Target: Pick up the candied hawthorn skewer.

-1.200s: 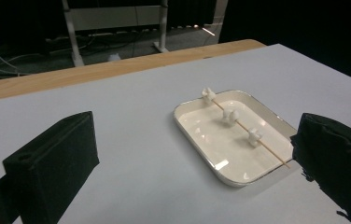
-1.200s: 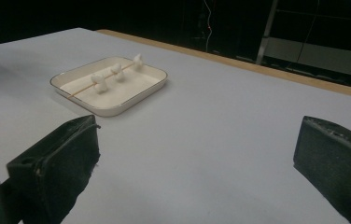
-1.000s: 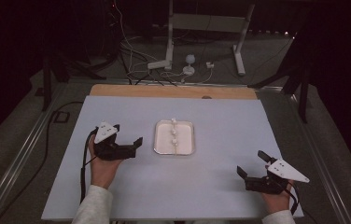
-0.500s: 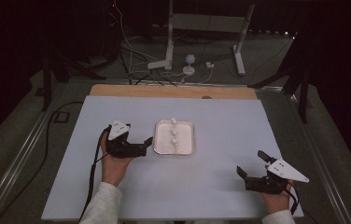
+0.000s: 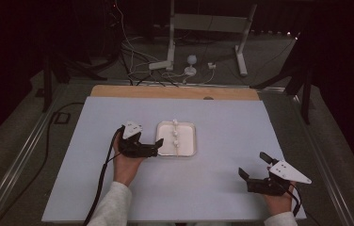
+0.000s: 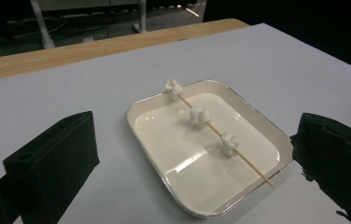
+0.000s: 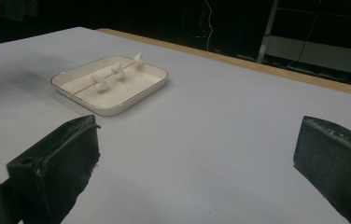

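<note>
L gripper sat just beside the left edge of the white tray, jaws spread wide, nothing btwn them. In the left gripper view the jaws stood either side of the tray, which lay just ahead of them; no contact w/ tray or skewer that I could make out.

Skewer lay in the tray, 3 white marshmallow pieces threaded on the stick, far end resting on the tray's far rim, near tip over the near rim. Tray sat approx. mid-table on the pale blue-grey sheet.

R gripper was well apart from the tray, near the table's front right corner, also released: jaws wide, empty, pointed twd the tray in the right gripper view.
</note>
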The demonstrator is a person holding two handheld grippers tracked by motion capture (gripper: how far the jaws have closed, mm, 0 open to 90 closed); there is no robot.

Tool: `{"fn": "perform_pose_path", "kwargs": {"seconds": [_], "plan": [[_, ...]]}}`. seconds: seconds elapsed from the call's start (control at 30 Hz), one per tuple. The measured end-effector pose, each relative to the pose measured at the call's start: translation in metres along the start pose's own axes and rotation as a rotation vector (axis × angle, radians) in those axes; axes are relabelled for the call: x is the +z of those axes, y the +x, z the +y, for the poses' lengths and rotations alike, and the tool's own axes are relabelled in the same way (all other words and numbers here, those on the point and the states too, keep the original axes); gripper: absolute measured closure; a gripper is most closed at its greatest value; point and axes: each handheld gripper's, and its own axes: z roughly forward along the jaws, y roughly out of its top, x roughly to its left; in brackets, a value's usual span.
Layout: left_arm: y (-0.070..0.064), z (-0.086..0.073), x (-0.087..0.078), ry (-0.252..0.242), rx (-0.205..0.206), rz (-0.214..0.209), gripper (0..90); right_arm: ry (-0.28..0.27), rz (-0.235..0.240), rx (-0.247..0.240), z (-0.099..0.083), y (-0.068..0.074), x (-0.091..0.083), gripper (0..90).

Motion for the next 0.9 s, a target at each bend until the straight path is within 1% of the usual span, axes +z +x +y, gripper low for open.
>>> {"fn": "perform_pose_path", "kwargs": {"seconds": [0.1, 0.27, 0.37, 0.47, 0.5, 0.53, 0.67, 0.83, 0.9], "plan": [[-0.004, 0.0, 0.008, 0.009, -0.001, -0.006, 0.9, 0.0, 0.0, -0.002, 0.0, 0.0, 0.0, 0.3], [-0.009, 0.001, 0.016, 0.018, -0.001, -0.014, 0.9, 0.002, 0.0, 0.001, 0.0, 0.0, 0.0, 0.3], [-0.012, 0.0, 0.022, 0.033, 0.002, -0.016, 0.9, 0.003, 0.002, 0.001, 0.0, 0.0, 0.0, 0.3], [-0.016, -0.001, 0.029, 0.041, -0.004, -0.025, 0.9, 0.004, 0.003, -0.001, 0.0, 0.0, 0.001, 0.3], [-0.019, -0.002, 0.032, 0.052, -0.002, -0.029, 0.9, 0.004, 0.003, 0.0, 0.0, 0.0, 0.001, 0.3], [-0.019, -0.002, 0.032, 0.052, -0.002, -0.029, 0.9, 0.003, 0.003, 0.0, 0.0, 0.0, 0.001, 0.3], [-0.023, -0.005, 0.042, 0.079, -0.001, -0.029, 0.9, 0.005, 0.002, 0.002, 0.0, 0.0, 0.0, 0.3], [-0.029, -0.009, 0.055, 0.128, -0.015, -0.04, 1.5, 0.006, 0.002, 0.001, 0.0, 0.0, 0.0, 0.3], [-0.032, -0.011, 0.061, 0.157, -0.03, -0.048, 2.7, 0.007, 0.002, 0.002, 0.0, 0.0, 0.001, 0.3]]}}
